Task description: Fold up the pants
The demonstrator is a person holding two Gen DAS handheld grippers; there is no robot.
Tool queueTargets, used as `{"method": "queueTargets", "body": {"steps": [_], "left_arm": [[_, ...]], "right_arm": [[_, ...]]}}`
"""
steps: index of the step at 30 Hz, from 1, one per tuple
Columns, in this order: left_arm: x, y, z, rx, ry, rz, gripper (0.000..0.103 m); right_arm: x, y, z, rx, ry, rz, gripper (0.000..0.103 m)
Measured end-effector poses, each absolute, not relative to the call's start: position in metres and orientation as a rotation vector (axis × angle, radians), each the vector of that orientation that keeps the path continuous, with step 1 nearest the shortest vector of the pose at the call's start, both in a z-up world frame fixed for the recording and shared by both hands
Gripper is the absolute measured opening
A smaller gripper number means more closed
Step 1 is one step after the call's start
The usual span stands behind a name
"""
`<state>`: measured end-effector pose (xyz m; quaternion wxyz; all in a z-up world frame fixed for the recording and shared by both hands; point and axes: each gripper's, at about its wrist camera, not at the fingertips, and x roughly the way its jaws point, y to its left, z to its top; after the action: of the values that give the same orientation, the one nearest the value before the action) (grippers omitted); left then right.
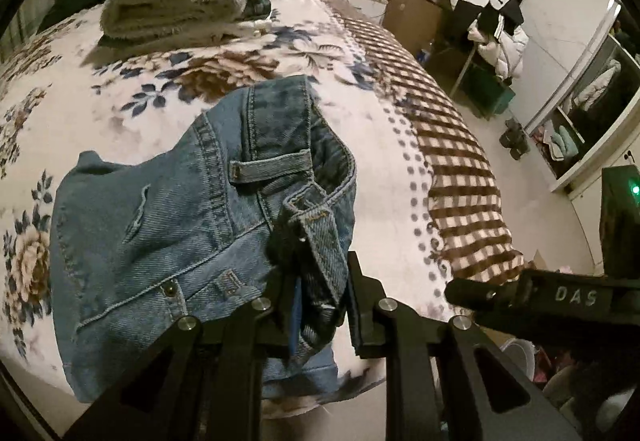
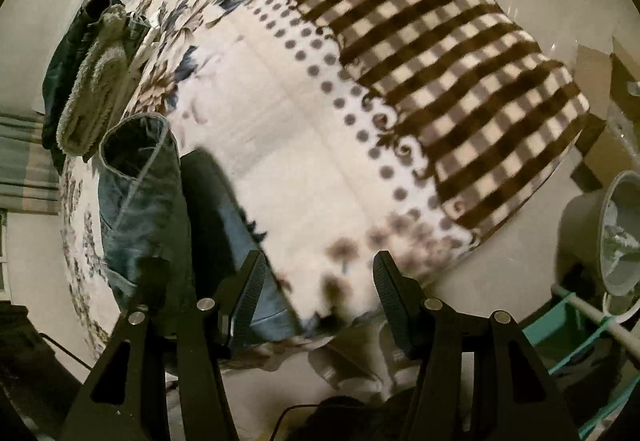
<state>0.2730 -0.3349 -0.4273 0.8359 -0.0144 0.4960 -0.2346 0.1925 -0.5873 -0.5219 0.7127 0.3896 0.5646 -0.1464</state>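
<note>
Pants (image 1: 168, 209), a pair of blue denim jeans, lie partly bunched on the bed (image 1: 360, 145), toward its near edge, with the waistband end raised. Left gripper (image 1: 320, 281) is clamped narrow on a fold of that waistband; denim fills the gap between its pads, and a belt loop (image 1: 272, 165) and a rivet (image 1: 171, 288) show just beside the grip. From the right wrist view the same jeans (image 2: 140, 201) hang at the left of the frame, an open tube of denim at the top and a further strip of blue cloth running down behind the left finger. Right gripper (image 2: 320, 277) stands about half open with nothing between its fingers; it points down at bare blanket near the bed's edge. Its black body, lettered DAS, is visible in the left wrist view (image 1: 560, 297), close to the right of the left gripper. Blanket (image 2: 280, 145) covering the bed is cream with a floral print, a band of grey dots and a brown check border (image 2: 460, 89). Folded stack of garments (image 1: 176, 1), a grey fleece item under dark cloth, sits at the far side of the bed, well apart from the jeans. Pile of clothing on a chair (image 1: 492, 25) and a white wardrobe (image 1: 568, 41) stand beyond the bed. Grey bin (image 2: 616, 233) stands on the floor beside the bed.
</note>
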Motion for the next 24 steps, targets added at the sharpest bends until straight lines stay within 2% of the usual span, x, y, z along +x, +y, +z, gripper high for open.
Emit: {"method": "queueTargets", "body": {"steps": [2, 5, 7, 9, 10, 12, 14, 20, 24], "left_arm": [[0.277, -0.334, -0.425, -0.039, 1.098, -0.484, 0.021], [0.283, -0.342, -0.423, -0.102, 1.178, -0.503, 0.023], [0.283, -0.341, -0.410, -0.101, 1.190, -0.486, 0.040], [0.285, -0.330, -0.396, -0.123, 1.184, -0.495, 0.078], [0.289, -0.320, -0.388, -0.145, 1.182, -0.485, 0.083], [0.298, -0.290, -0.377, -0.189, 1.172, -0.443, 0.084], [0.308, -0.252, -0.377, -0.199, 1.177, -0.361, 0.084], [0.343, -0.157, -0.424, -0.161, 1.262, -0.093, 0.084], [0.360, -0.122, -0.452, -0.165, 1.299, -0.005, 0.084]], "right_arm": [[0.196, -0.588, -0.520, 0.853, 1.260, -0.322, 0.059], [0.204, -0.586, -0.517, 0.833, 1.280, -0.303, 0.061], [0.212, -0.583, -0.513, 0.817, 1.285, -0.280, 0.067], [0.221, -0.581, -0.508, 0.809, 1.273, -0.245, 0.073], [0.226, -0.579, -0.506, 0.810, 1.268, -0.230, 0.075], [0.238, -0.575, -0.504, 0.811, 1.259, -0.189, 0.083], [0.251, -0.569, -0.503, 0.813, 1.253, -0.146, 0.087], [0.296, -0.548, -0.514, 0.792, 1.254, -0.062, 0.087], [0.320, -0.541, -0.551, 0.830, 1.321, -0.051, 0.086]]}}
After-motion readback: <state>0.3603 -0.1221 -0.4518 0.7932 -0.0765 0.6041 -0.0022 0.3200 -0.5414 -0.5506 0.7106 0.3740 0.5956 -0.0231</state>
